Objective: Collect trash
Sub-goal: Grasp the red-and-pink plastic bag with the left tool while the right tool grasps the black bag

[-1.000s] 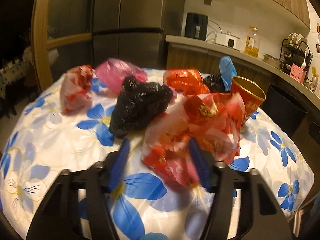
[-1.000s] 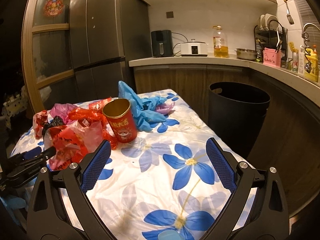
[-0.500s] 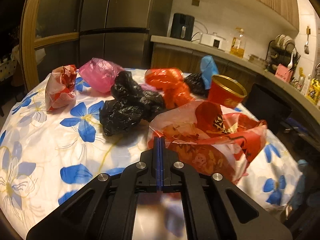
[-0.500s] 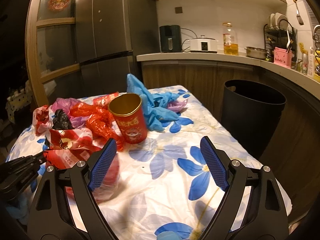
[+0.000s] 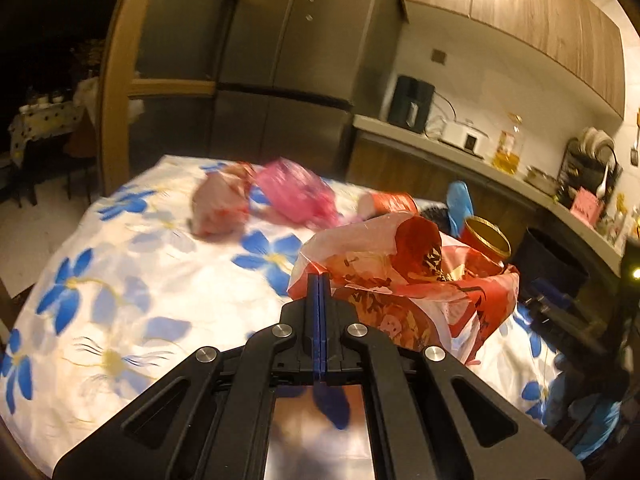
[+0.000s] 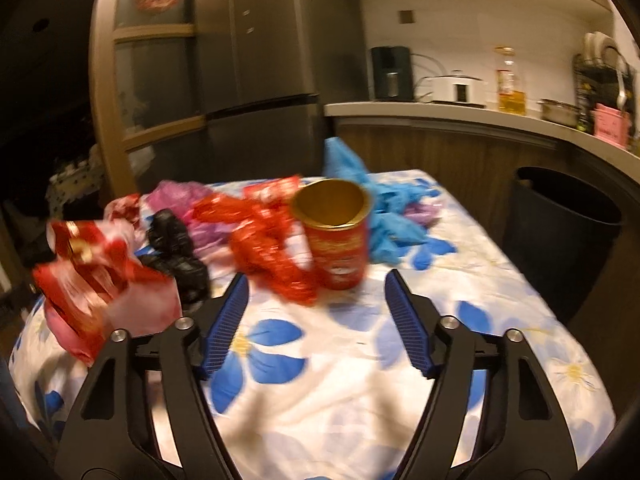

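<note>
Left gripper [image 5: 320, 280] clenched on edge of red plastic bag [image 5: 404, 280], bag lifted off the flowered tablecloth [image 5: 140, 280]. Right gripper [image 6: 316, 312] spread wide, holding nothing, above cloth w/ red can [image 6: 336, 236] just ahead; black bin [image 6: 560, 232] off to right of table

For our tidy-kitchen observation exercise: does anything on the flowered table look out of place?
Yes. Crumpled plastic bags litter the flowered tablecloth around an upright, open red cylindrical can, while the black bin stands beside the table. The left gripper pinches one red printed bag.
</note>
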Demonstrator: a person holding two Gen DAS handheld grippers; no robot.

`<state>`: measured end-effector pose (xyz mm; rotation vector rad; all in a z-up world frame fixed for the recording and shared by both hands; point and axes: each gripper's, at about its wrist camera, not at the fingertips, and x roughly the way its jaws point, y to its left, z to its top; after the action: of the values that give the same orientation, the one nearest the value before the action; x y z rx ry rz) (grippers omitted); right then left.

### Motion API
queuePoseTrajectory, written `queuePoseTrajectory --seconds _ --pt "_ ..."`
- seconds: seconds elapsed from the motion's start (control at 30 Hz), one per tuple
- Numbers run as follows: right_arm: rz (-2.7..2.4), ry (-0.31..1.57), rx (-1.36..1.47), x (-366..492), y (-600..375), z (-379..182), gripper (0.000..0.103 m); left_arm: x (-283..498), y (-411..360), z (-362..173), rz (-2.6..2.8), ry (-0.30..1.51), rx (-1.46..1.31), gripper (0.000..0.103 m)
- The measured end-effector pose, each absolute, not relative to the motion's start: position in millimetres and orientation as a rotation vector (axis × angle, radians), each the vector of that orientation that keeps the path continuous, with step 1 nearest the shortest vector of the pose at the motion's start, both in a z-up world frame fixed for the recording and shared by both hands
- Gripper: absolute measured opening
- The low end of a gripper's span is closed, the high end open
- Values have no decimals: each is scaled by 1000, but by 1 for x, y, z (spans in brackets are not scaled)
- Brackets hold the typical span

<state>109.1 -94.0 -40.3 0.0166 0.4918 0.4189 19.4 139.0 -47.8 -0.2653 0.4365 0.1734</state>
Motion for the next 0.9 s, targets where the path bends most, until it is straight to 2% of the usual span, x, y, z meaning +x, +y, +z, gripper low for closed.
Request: queuePoseTrajectory --seconds 0.23,0.43,0.63,0.67,0.73,0.83,0.9 --pt "612 520 13 113 -52 -47 61 -2 178 -32 257 362 -385 0" --pt "676 557 -15 127 -15 -56 68 -8 194 -27 329 327 -404 0" --pt "710 625 -35 141 10 -65 67 0 202 -34 353 347 -412 0" --pt "720 639 -43 142 15 -67 64 1 201 -35 355 351 -409 0" --pt "722 669 -61 145 20 -73 39 4 201 -36 354 358 -405 0" --pt "734 672 -53 146 17 -73 16 6 200 -38 355 369 -406 0" --pt "725 641 -48 143 12 -70 11 6 200 -37 357 372 -410 0"
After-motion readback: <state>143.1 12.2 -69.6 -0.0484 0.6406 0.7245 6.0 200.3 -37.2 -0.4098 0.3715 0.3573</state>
